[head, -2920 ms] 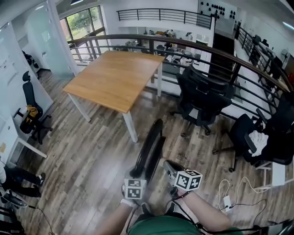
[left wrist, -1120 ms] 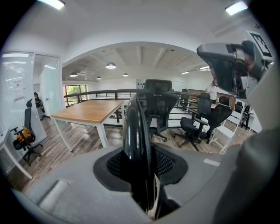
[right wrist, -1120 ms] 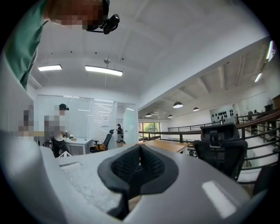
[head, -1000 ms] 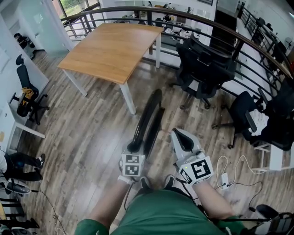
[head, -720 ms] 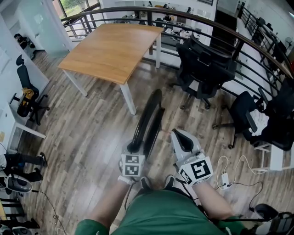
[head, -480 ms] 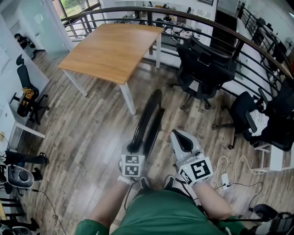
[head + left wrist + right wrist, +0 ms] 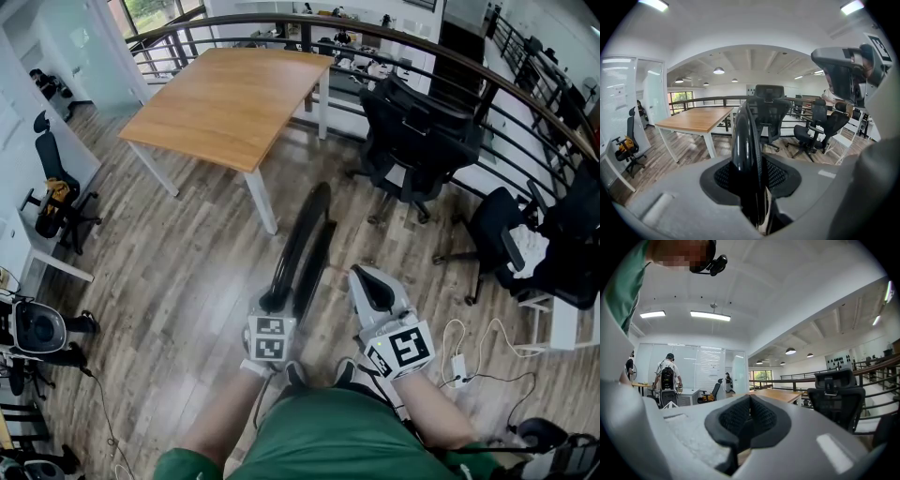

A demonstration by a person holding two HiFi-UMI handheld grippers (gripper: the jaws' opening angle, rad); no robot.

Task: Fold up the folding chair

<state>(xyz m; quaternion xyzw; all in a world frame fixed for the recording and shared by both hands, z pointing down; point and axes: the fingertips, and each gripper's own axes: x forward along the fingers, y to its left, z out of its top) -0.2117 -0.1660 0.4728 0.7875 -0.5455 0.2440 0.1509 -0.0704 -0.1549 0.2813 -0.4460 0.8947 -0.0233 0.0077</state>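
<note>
- Chair point(image 7: 305, 244): folded flat, seen edge-on as a thin black strip, standing on the wood floor point(image 7: 187, 281) in front of the person.
- Since a second ago: both grippers and the chair hold the same spots in the head view, with no change in the grip.
- Only change over that second: a white-and-black rounded device point(image 7: 37, 328) at the far left edge of the floor has shifted up the frame. Cannot tell what it is.
- Against the oldest frame: the head view is tipped lower, more of the green shirt point(image 7: 328, 436) shows, and the right gripper sits further off the chair's side.
- Left gripper point(image 7: 275, 302): jaws part-way apart and clamped on the chair's near top end. In the left gripper view the black rim runs straight up from between the pads.
- Right gripper point(image 7: 361, 278): jaws pressed together, nothing between them. It sits just right of the chair, not touching it.
- Chair runs from the left jaws away toward the wooden table point(image 7: 230, 103), far end on the floor near the table's leg.
- Black office chairs point(image 7: 412, 141) stand by the railing, well apart from the chair.
</note>
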